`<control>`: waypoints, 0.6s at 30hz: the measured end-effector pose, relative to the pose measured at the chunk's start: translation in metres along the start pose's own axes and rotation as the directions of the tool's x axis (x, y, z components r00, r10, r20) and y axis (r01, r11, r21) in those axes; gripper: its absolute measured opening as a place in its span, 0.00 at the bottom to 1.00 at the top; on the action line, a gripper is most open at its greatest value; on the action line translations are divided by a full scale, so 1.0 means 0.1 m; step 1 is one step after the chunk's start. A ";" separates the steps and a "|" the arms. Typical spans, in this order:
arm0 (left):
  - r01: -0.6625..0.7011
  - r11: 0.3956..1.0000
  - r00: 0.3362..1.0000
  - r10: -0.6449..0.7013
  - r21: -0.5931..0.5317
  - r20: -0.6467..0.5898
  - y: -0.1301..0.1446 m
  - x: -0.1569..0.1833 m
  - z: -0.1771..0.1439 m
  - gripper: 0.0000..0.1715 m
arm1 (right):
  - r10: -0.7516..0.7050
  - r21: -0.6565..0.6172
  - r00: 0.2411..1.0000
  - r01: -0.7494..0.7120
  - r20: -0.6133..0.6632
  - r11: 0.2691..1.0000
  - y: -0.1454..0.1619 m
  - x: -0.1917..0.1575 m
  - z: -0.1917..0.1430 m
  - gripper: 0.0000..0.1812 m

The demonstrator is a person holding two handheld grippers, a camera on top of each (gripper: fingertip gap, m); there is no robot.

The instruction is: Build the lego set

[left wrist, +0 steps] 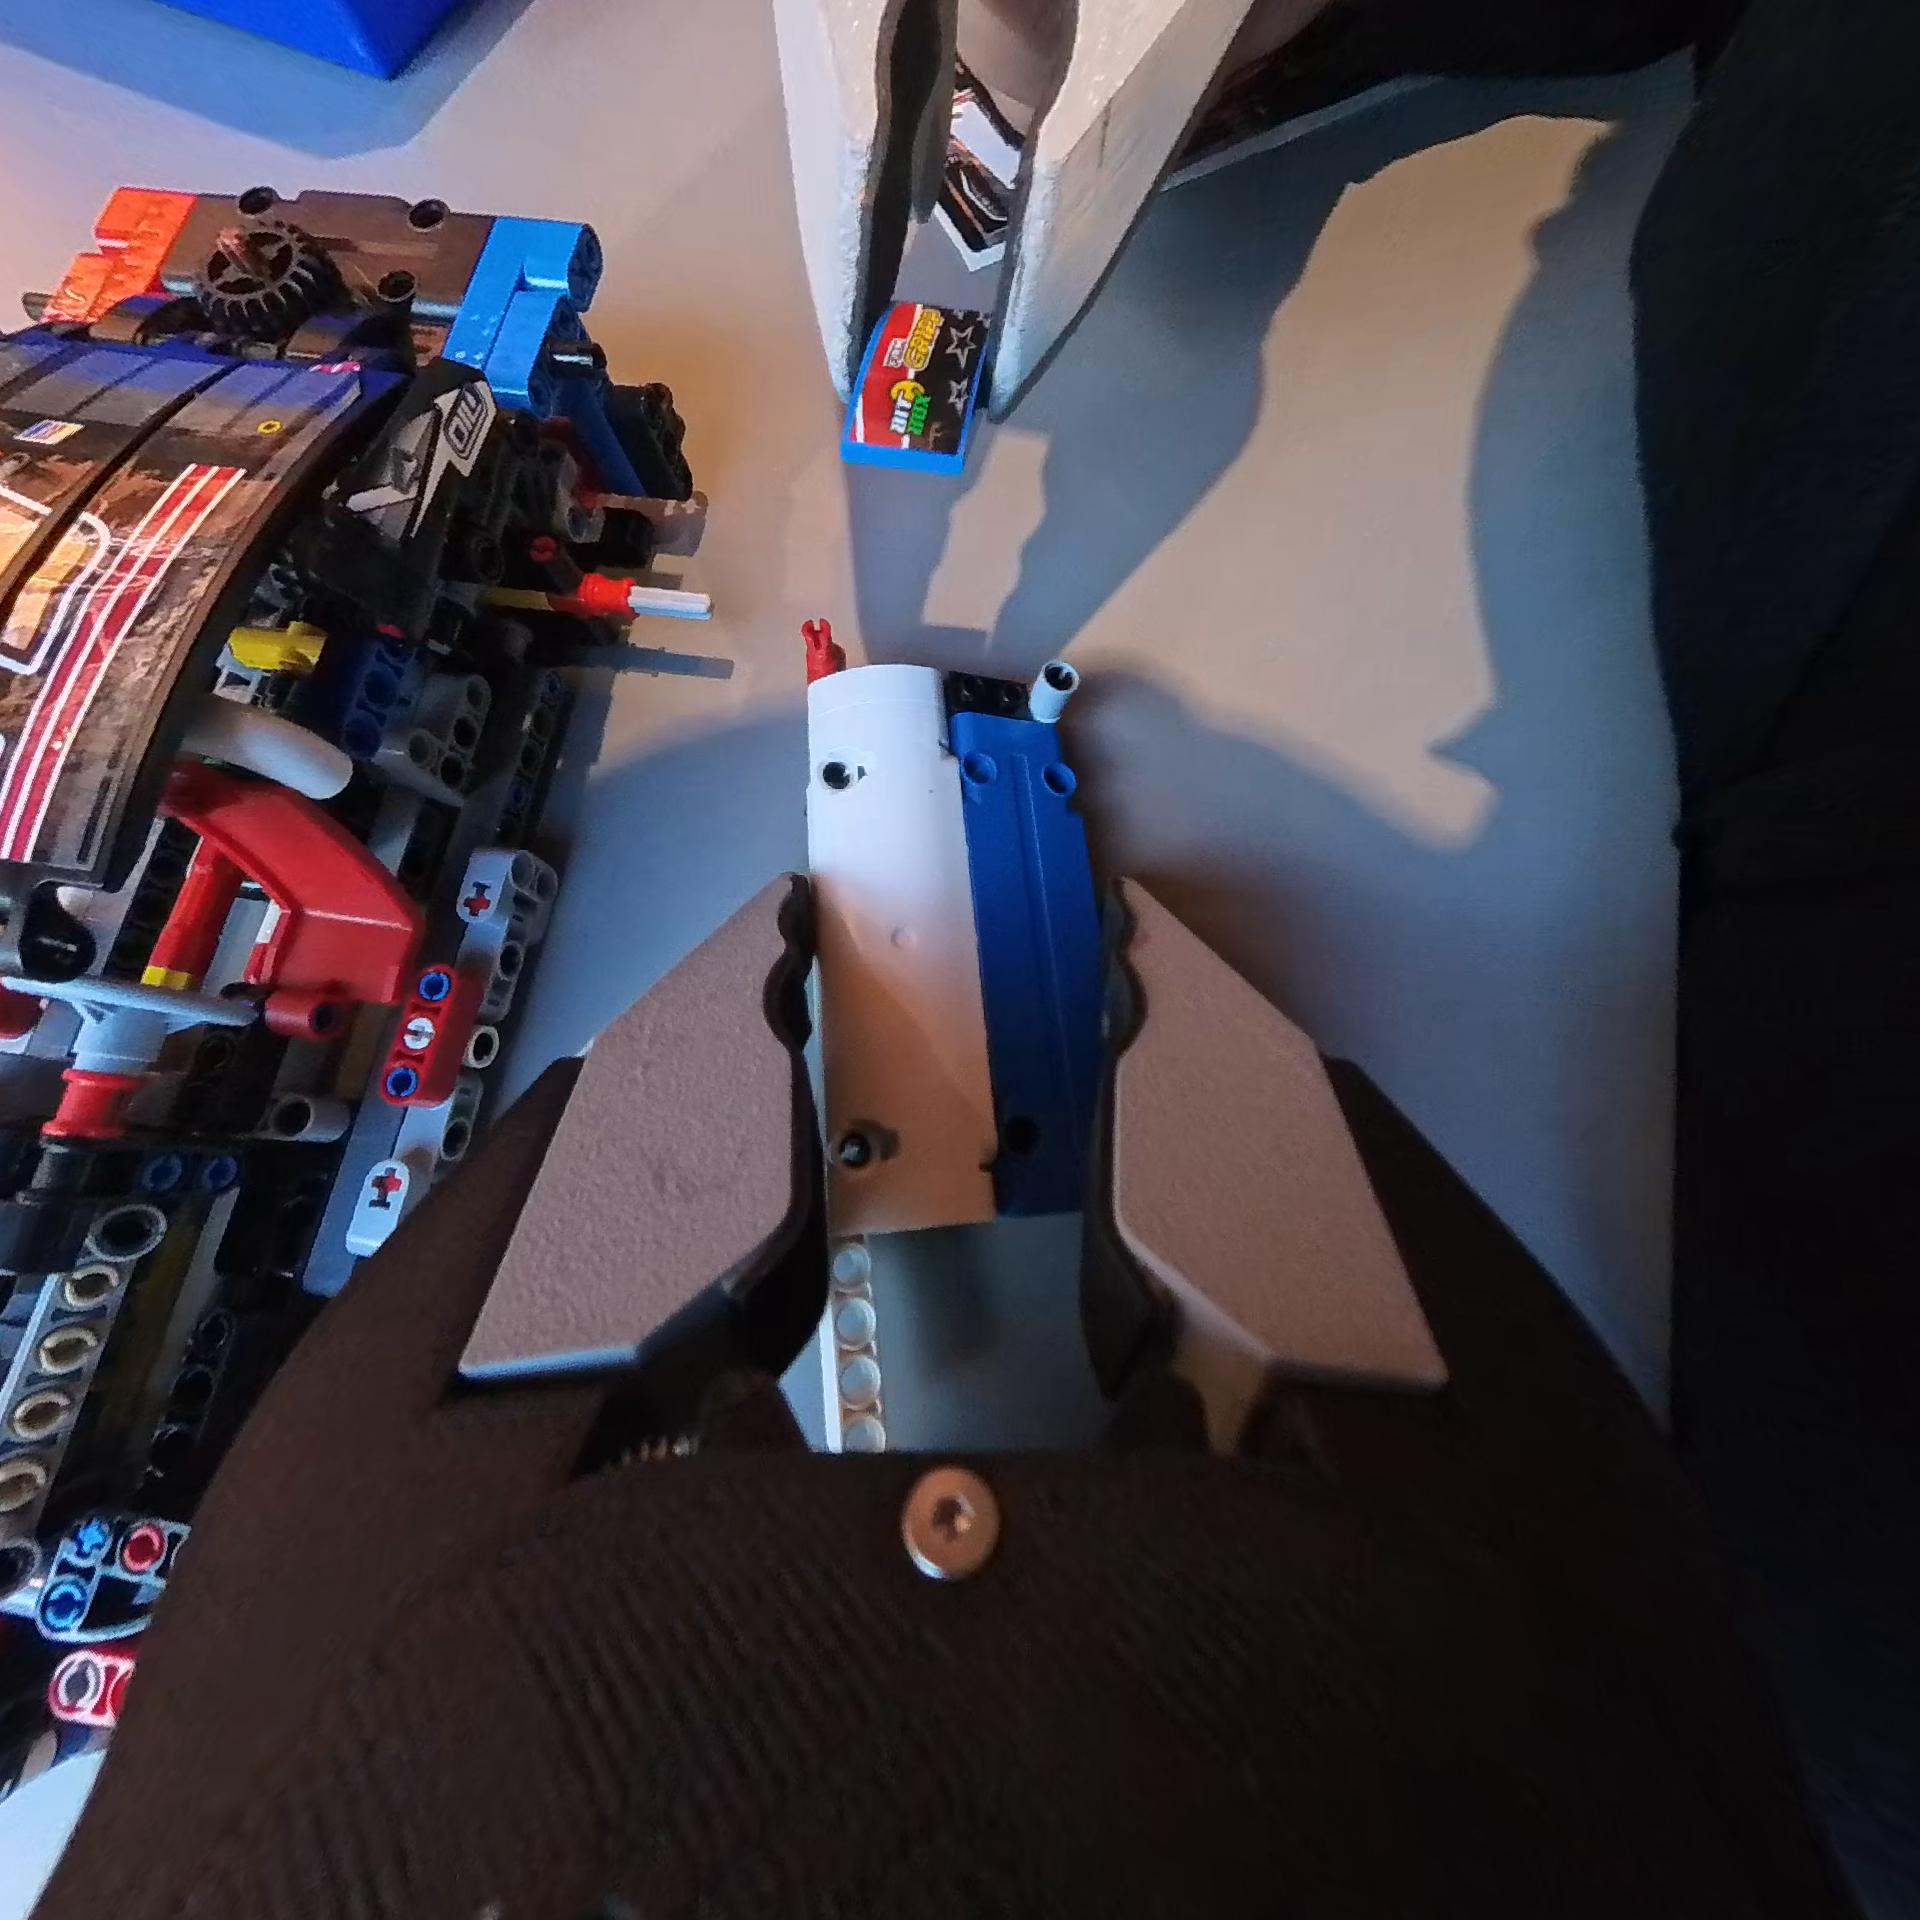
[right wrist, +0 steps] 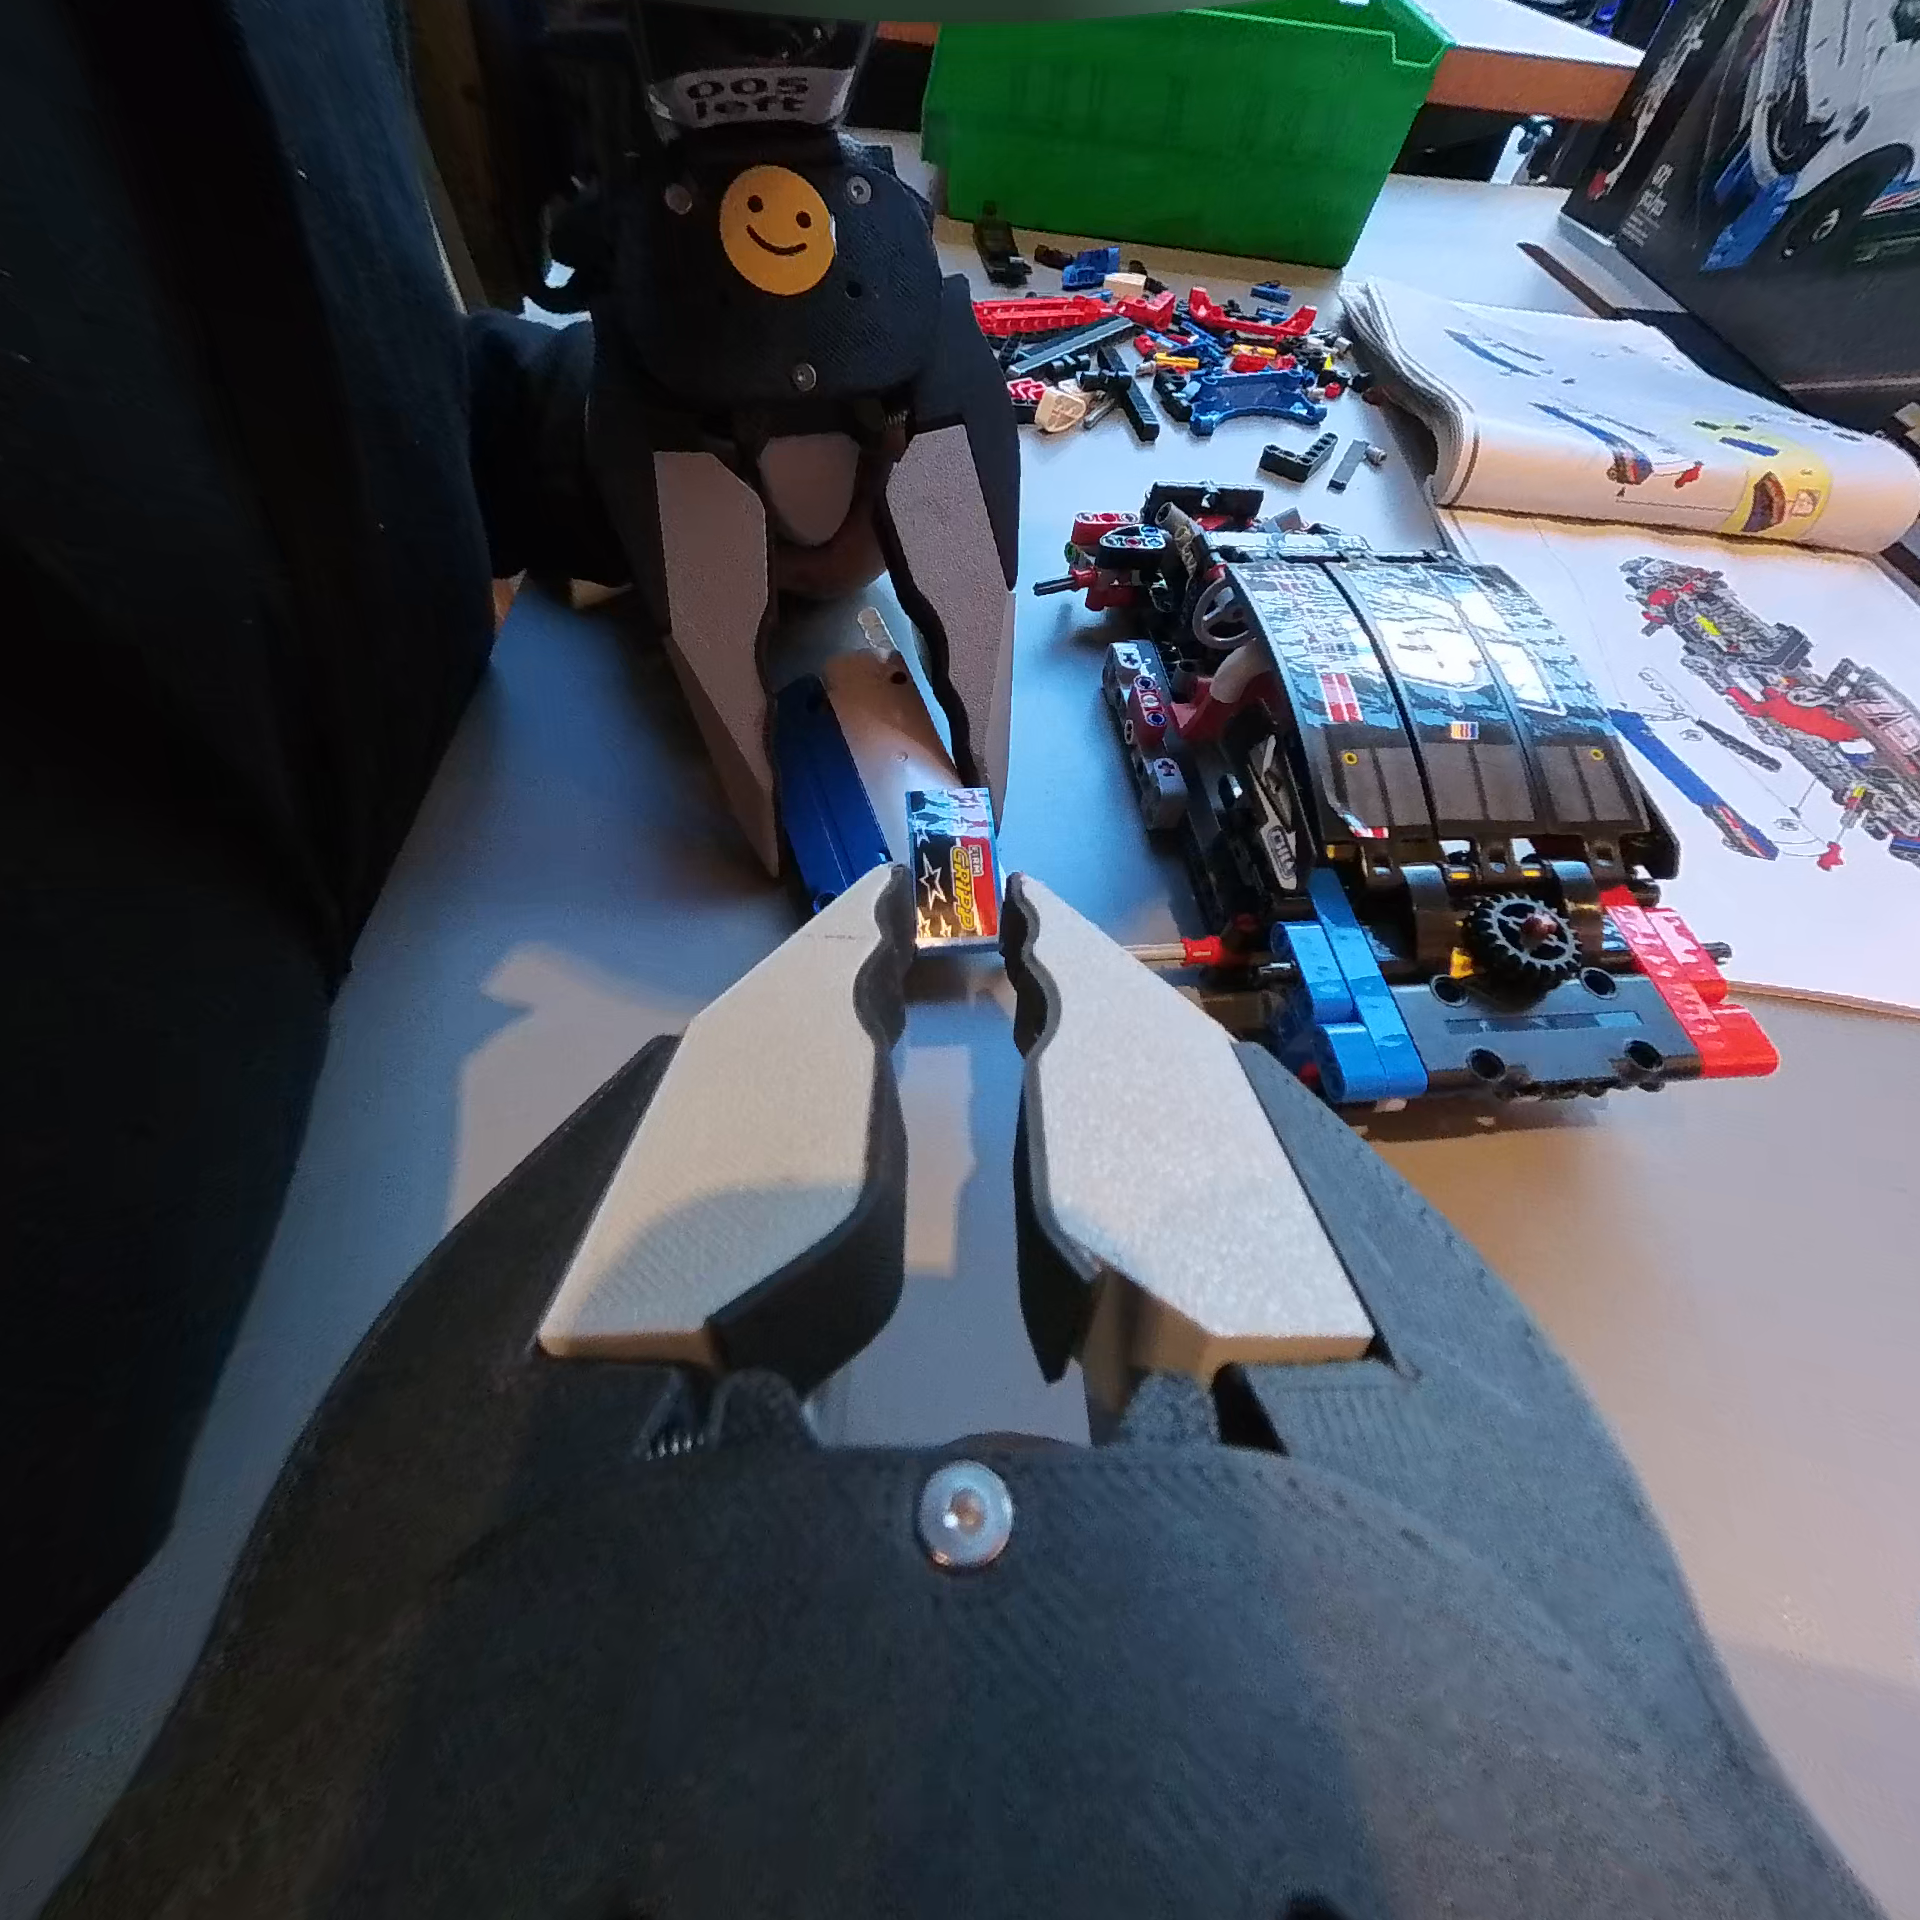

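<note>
- Bench (right wrist: 1558, 1299) first: a pale grey top that carries everything I am working with.
- Behind it I see a green bin (right wrist: 1174, 125) and a dark product box (right wrist: 1766, 156) at the far right.
- An open instruction booklet (right wrist: 1621, 416) lies on the right, with a printed sheet under the car's far side.
- My half-built lego car (right wrist: 1434, 790) sits right of centre, dark curved roof panels on top, a blue block and a red block at its near end, a black gear between them. In the left wrist view it fills the left edge.
- A scatter of loose pieces (right wrist: 1174, 353) lies between the bin and the car.
- My left tongs (left wrist: 956, 914) are closed on the white and blue panel assembly (left wrist: 935, 935), pinching it across its width; its far end, with a small red pin and a white pin, juts past the tips over the bench, left of the car.
- My right tongs (right wrist: 951, 914) are nearly closed, gripping the stickered blue tile (right wrist: 954, 873) between the tips.
- That tile hangs just beside the far end of the panel assembly; I cannot tell whether they touch.
</note>
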State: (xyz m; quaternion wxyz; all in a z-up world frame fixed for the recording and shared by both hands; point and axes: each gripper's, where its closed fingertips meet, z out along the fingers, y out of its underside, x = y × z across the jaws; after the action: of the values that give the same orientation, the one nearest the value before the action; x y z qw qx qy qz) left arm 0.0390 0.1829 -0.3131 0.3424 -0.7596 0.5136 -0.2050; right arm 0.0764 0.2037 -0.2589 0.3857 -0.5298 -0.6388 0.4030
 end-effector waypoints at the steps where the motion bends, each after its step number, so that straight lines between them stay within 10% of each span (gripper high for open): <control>1: 0.000 1.000 1.000 0.000 0.000 0.000 0.00 0.00 0.00 0.31 | 0.000 0.000 1.000 0.000 0.000 1.000 0.00 0.00 0.00 0.08; 11: 0.020 1.000 1.000 -0.021 -0.005 -0.015 0.01 0.00 0.01 0.31 | 0.176 0.136 0.984 -0.176 0.010 0.975 -0.16 0.19 -0.14 0.08; 18: 0.042 0.999 0.999 -0.042 -0.009 -0.022 0.01 -0.01 0.01 0.31 | 0.500 0.345 0.778 -0.620 0.380 0.705 -0.53 0.32 -0.48 0.07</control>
State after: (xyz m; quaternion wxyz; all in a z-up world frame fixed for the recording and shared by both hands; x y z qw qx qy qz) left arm 0.0388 0.1843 -0.3143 0.3291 -0.7693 0.5021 -0.2186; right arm 0.0970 0.2349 -0.1895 0.2690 -0.5381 -0.3781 0.7037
